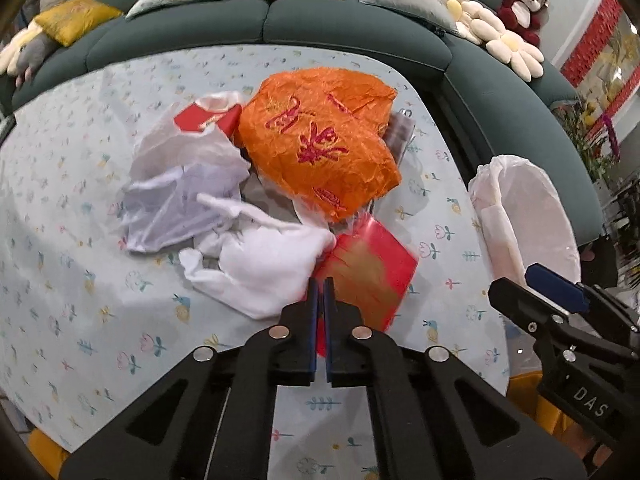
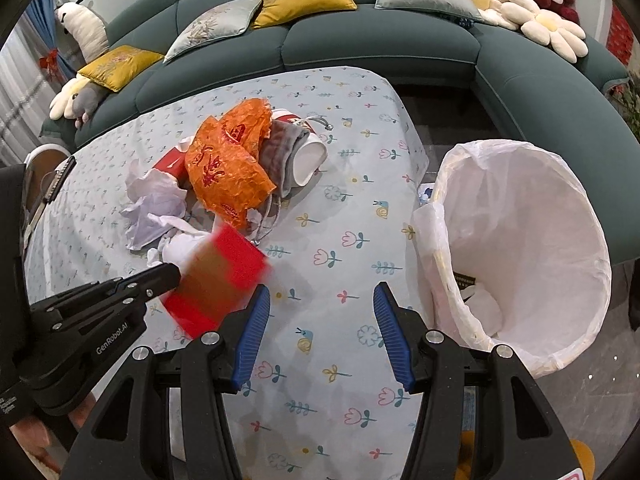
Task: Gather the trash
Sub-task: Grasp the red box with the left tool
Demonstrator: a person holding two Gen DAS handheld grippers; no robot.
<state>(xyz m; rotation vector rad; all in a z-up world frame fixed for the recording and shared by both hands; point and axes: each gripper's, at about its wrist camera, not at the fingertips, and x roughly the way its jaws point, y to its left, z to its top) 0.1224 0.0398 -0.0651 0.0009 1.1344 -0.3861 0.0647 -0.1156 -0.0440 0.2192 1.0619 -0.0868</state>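
Floral tablecloth [image 2: 340,360] beneath a heap of bags, orange bag [image 1: 320,148] on top. White-lined bin [image 2: 532,248] beside the table edge. Left gripper [image 1: 321,296] clenched on red packet [image 1: 372,272], at heap's near side. Right gripper [image 2: 322,300] released, nothing between fingers.

Trash pile [image 1: 260,168] on table [image 1: 80,280], lined bin [image 2: 520,248] to its right
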